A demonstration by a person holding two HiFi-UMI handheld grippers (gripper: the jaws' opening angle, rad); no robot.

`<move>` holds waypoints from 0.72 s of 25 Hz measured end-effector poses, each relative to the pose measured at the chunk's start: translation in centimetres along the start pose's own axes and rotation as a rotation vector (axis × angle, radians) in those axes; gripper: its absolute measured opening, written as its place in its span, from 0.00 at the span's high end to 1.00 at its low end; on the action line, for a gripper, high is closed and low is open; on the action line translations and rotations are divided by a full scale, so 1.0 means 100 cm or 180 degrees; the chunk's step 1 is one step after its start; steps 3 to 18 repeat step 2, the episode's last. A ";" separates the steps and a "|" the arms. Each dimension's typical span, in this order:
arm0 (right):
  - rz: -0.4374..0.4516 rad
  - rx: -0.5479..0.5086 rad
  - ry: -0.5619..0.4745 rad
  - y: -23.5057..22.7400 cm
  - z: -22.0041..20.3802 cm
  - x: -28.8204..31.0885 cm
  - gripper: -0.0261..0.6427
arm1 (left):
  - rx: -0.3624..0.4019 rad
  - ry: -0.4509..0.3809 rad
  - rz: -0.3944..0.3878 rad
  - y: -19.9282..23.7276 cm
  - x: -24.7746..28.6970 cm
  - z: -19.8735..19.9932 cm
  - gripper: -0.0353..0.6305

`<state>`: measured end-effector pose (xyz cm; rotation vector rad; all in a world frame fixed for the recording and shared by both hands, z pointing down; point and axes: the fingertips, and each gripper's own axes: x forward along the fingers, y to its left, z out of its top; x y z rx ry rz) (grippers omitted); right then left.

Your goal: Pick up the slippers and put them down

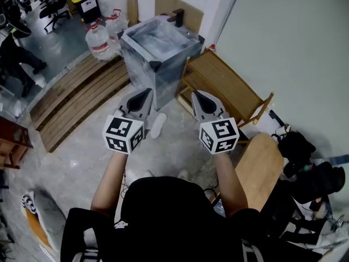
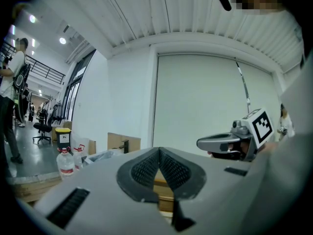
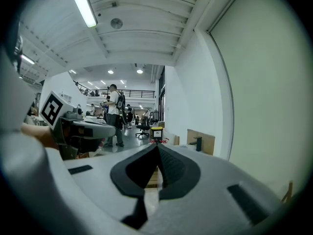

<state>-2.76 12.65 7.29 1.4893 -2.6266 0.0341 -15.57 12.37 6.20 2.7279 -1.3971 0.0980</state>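
The left gripper (image 2: 159,151) and right gripper (image 3: 157,146) are hovering level, fingers pressed together on nothing. One pale slipper (image 1: 158,125) is lying on the floor (image 1: 82,162) just in front of the grey bin (image 1: 158,53). It is probably handling as light, soft and bendable. Pinching the sole edge at mid-length is advisable, limiting droop.

Glossy grey floor (image 1: 82,162) beneath white walls (image 1: 283,42); a slatted wooden platform (image 1: 76,100) lies left, a strip light (image 3: 85,9) glows overhead.
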 end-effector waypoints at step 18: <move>0.0003 -0.0005 0.0011 -0.002 -0.001 0.001 0.97 | 0.0002 0.0004 -0.0004 -0.001 0.003 -0.001 0.94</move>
